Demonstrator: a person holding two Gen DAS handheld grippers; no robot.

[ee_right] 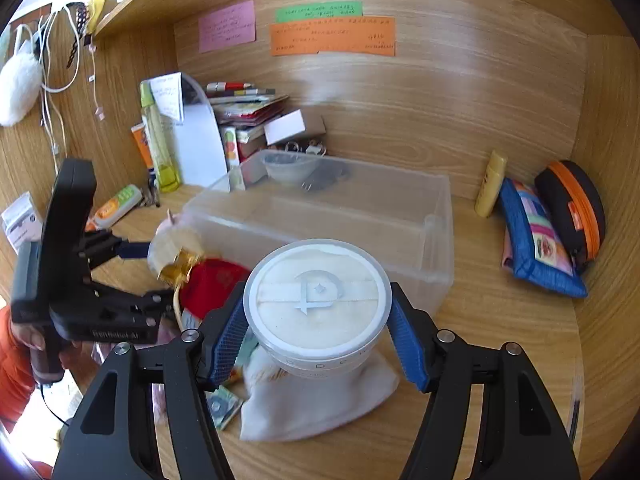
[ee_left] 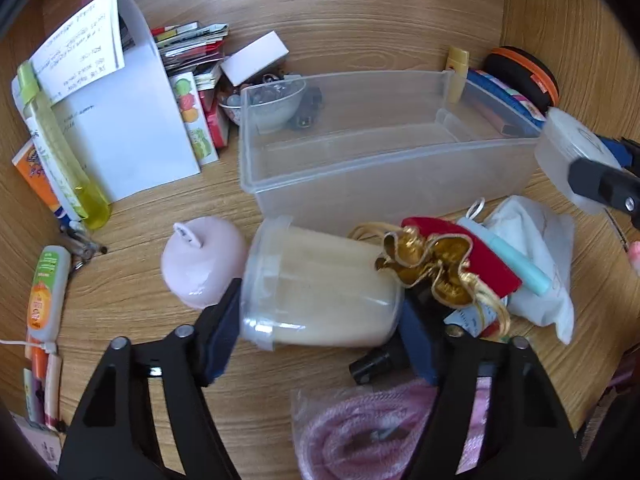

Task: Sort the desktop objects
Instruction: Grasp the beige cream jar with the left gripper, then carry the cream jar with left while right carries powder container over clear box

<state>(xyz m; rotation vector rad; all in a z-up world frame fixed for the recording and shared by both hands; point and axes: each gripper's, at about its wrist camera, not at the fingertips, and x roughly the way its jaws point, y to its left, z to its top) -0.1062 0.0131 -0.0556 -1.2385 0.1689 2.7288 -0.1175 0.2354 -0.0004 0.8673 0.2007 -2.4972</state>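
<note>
My left gripper (ee_left: pixel 320 320) is shut on a clear jar of cream-coloured pads (ee_left: pixel 320 284), lying sideways between the blue pads, just above the desk. A clear plastic bin (ee_left: pixel 380 152) stands behind it, empty inside. My right gripper (ee_right: pixel 318 336) is shut on a round clear tub with a white lid (ee_right: pixel 318 300), held above a white cloth pouch (ee_right: pixel 316 396); the tub also shows in the left wrist view (ee_left: pixel 572 156). The bin (ee_right: pixel 320 216) lies just beyond the tub. A red and gold pouch (ee_left: pixel 452 264) lies beside the jar.
A pink round object (ee_left: pixel 204 260) lies left of the jar. A pink rope in a bag (ee_left: pixel 368 432) lies near the front. Papers, a yellow-green bottle (ee_left: pixel 60 148) and boxes stand at back left. A blue pouch (ee_right: pixel 536 244) and an orange-rimmed case (ee_right: pixel 576 204) lie at right.
</note>
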